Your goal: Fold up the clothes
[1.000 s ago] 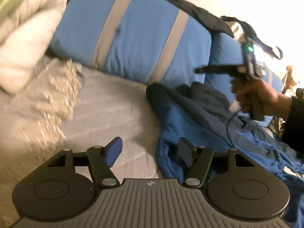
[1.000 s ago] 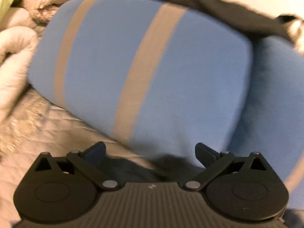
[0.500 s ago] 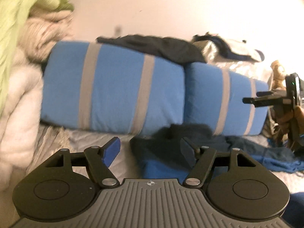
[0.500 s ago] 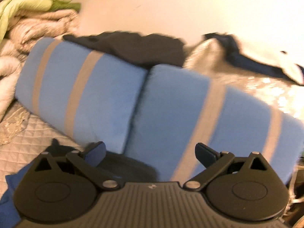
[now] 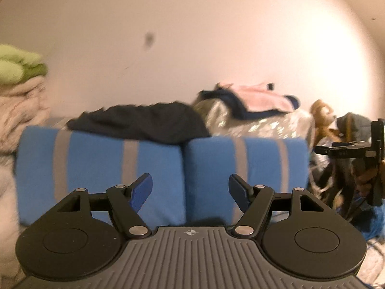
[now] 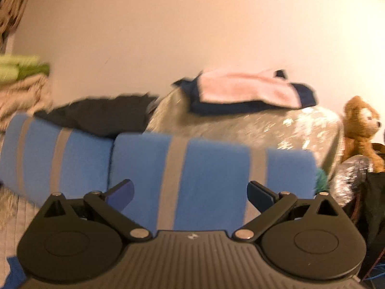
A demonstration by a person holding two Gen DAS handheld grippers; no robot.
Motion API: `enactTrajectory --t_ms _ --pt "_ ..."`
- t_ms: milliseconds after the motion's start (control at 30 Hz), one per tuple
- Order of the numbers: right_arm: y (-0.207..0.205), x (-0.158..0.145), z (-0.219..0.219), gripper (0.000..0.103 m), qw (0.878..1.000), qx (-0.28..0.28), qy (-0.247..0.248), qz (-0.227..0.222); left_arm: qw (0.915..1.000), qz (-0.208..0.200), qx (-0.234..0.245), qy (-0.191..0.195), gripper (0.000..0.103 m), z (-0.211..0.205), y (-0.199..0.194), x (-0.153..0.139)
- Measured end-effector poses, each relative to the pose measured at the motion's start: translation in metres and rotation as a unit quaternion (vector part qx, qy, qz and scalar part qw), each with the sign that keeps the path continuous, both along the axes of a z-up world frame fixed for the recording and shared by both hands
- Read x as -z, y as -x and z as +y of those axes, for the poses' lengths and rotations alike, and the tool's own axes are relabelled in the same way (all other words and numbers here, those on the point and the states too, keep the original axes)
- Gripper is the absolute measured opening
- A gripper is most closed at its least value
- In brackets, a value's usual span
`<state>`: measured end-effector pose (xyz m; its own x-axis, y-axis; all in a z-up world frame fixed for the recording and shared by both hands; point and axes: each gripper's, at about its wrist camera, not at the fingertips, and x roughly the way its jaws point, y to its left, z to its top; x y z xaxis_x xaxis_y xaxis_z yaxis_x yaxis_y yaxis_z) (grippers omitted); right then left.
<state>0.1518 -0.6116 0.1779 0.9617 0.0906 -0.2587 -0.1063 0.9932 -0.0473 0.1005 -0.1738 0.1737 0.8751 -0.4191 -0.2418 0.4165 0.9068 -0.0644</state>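
Both your left hand-held gripper (image 5: 190,189) and right hand-held gripper (image 6: 190,193) are spread and empty, facing the blue striped pillows (image 5: 245,175), probably between garments.

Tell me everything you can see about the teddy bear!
The teddy bear is brown and fuzzy, with a lighter muzzle and round ears. It sits upright at the far right end of the bed things, facing right, right beside the shiny silver cushion, against the plain wall. Its lower body is hidden behind dark clutter. In the left view it shows only as a blurry brown shape. Nothing holds it.
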Motion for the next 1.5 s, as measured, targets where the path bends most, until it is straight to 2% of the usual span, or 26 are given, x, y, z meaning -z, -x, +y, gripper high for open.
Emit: enactTrajectory --t_ms 167,267,367,533,667,767,867,967,1100,1200,1300,1367,1500 --pt "0.019 -0.042 -0.037 0.103 0.999 0.023 -0.015 -0.039 0.9995 -0.018 0.007 0.026 0.071 -0.012 -0.006 -0.025" --pt "0.033 -0.06 -0.054 0.103 0.998 0.033 -0.014 -0.056 0.9987 -0.023 0.006 0.046 0.077 -0.016 -0.007 -0.028" --pt "0.047 -0.071 -0.068 0.103 0.997 0.035 -0.002 -0.069 0.998 -0.017 0.013 0.059 0.078 -0.02 -0.006 -0.022" --pt "0.075 -0.072 -0.091 0.103 0.996 0.039 0.021 -0.076 0.999 0.0 0.024 0.038 0.078 -0.03 -0.005 -0.007" --pt "0.092 -0.066 -0.107 0.103 0.998 0.024 0.031 -0.055 0.9996 0.018 0.02 0.006 0.078 -0.033 -0.007 0.0" --pt "0.1 -0.056 -0.121 0.103 0.999 0.021 0.035 -0.035 0.9995 0.031 0.01 0.001 0.078 -0.026 -0.011 -0.003" --pt "0.105 -0.049 -0.134 0.103 0.999 0.024 0.033 -0.024 0.9994 0.034 0.004 0.005 0.078 -0.019 -0.011 -0.016" --pt "0.109 -0.051 -0.152 0.103 0.999 0.039 0.012 -0.028 0.9998 0.017 0.003 0.008 0.078 -0.016 -0.011 -0.036" --pt "0.119 -0.068 -0.184 0.103 0.995 0.08 -0.029 -0.059 0.9997 -0.015 0.006 0.017 0.078 -0.019 -0.008 -0.069" --pt "0.132 -0.086 -0.212 0.103 0.987 0.121 -0.055 -0.09 0.9984 -0.035 0.014 0.043 0.08 -0.022 -0.001 -0.083" --pt "0.142 -0.092 -0.235 0.103 0.985 0.131 -0.069 -0.088 0.9969 -0.032 0.031 0.065 0.085 -0.03 0.006 -0.068" --pt "0.146 -0.083 -0.242 0.103 0.987 0.128 -0.062 -0.071 0.9968 -0.016 0.046 0.063 0.085 -0.042 0.006 -0.045" --pt "0.153 -0.043 -0.237 0.103 0.993 0.111 -0.03 -0.028 0.9963 0.023 0.072 0.04 0.085 -0.069 0.003 0.02"
